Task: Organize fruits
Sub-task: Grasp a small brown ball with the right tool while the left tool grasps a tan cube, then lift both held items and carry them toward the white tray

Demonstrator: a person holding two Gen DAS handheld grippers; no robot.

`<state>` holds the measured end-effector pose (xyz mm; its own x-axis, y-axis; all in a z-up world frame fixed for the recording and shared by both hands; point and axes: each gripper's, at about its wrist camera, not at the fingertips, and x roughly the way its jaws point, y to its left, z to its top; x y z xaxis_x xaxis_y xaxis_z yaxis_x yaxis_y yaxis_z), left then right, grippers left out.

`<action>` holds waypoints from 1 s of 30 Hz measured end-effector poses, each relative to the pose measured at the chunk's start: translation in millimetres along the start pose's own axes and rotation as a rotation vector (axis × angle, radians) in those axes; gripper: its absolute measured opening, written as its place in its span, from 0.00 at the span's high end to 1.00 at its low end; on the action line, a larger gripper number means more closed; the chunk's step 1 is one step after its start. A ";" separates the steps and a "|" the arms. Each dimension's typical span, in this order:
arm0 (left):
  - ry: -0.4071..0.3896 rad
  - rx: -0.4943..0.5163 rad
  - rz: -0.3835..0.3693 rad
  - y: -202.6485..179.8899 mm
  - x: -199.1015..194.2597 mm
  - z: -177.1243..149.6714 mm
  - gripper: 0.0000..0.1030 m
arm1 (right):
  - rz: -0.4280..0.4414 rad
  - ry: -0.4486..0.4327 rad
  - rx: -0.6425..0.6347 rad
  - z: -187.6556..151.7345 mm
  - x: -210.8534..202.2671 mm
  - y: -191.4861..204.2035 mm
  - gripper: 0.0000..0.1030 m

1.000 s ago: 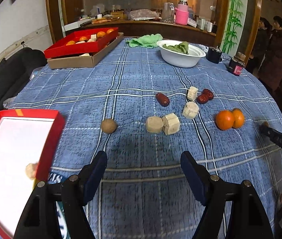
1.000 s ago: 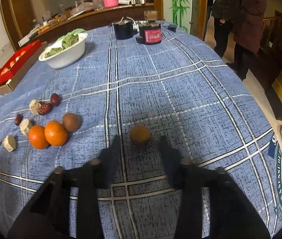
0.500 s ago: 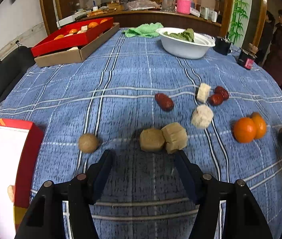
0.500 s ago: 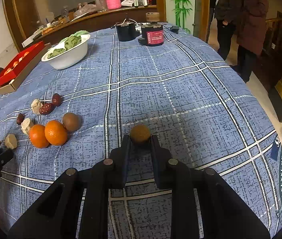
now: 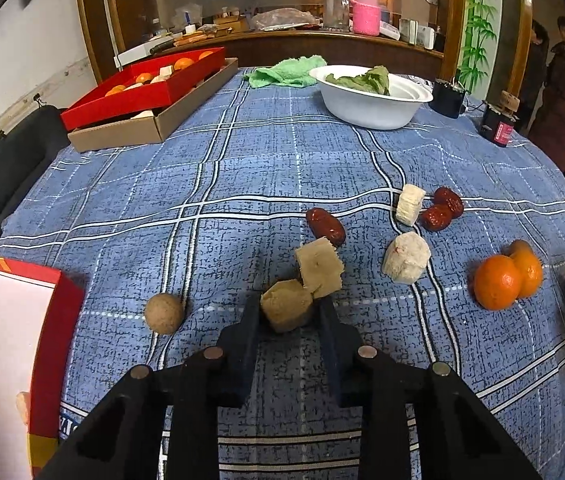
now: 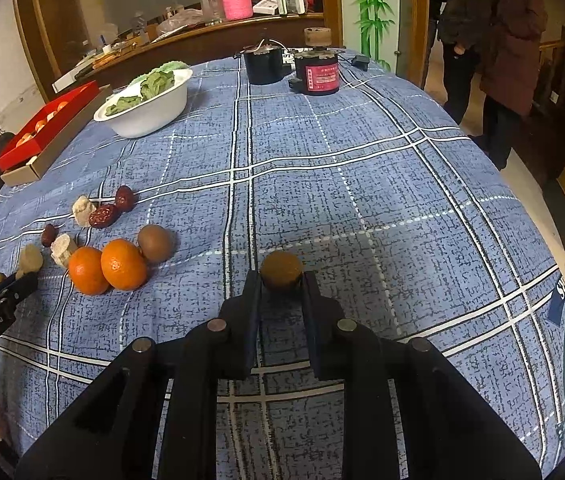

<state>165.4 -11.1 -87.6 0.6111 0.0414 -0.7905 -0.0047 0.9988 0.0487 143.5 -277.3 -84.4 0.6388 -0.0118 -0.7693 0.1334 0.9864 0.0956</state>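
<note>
Left gripper (image 5: 287,310) jaws have just been closing, now clamped on the tan chunk (image 5: 285,309) at lower centre; right gripper (image 6: 281,280) grips the brown fruit (image 6: 281,269) — both ready to lift.

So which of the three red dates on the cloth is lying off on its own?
The red date nearest the tan cubes; the other two dates touch each other beside a white chunk.

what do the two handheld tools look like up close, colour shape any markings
Both the left tool and the right tool are matte black plastic, each with two flat, dark blue-black fingers on angular linkage arms joined by round silver pivot pins. In the right wrist view, the left tool's side carries small white "GenRobot.AI" lettering. No cables or sleeves show.
</note>
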 end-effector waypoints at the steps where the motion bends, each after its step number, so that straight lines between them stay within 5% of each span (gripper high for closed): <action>1: -0.001 0.008 0.005 -0.6 -1.7 -0.6 0.73 | -0.002 -0.001 0.000 0.0 0.1 0.2 0.82; 15: -0.072 0.015 0.058 7.9 -53.6 -8.1 0.73 | -0.009 -0.017 0.001 0.2 -6.1 4.2 0.82; 30: -0.120 -0.003 0.043 14.0 -106.4 -17.5 0.74 | 0.028 -0.087 -0.048 -16.4 -64.3 34.8 0.82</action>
<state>86.5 -1.1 -13.5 0.7003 0.0811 -0.7092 -0.0355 0.9963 0.0789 94.7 -239.5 -42.0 0.7050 0.0033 -0.7092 0.0797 0.9933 0.0839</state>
